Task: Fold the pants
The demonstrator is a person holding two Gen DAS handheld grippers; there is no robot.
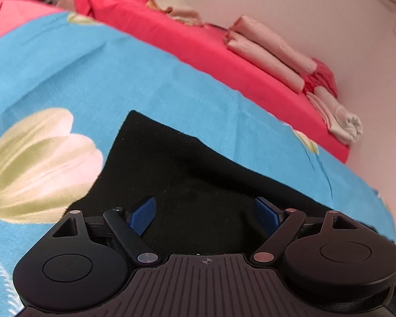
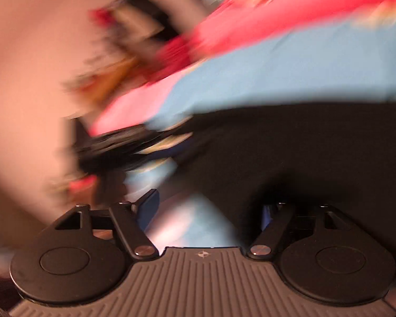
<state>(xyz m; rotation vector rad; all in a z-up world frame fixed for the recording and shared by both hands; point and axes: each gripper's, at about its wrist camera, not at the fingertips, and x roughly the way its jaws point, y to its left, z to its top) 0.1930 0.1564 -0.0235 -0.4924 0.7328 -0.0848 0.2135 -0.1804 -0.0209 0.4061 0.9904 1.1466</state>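
Open blue sheet [image 1: 118,74] to the left of and beyond the black pants [image 1: 187,185], with nothing standing on it. Farther back, along the wall [image 1: 290,5], blocked by folded pink cloths [image 1: 269,52], a rolled pale cloth [image 1: 343,121] and a red heap [image 1: 111,0] on the red cover [image 1: 198,52]. Right wrist view heavily blurred: pants [image 2: 303,153] close ahead and to the right, blue sheet [image 2: 277,74] beyond, dark clutter [image 2: 113,148] at the left unclear.
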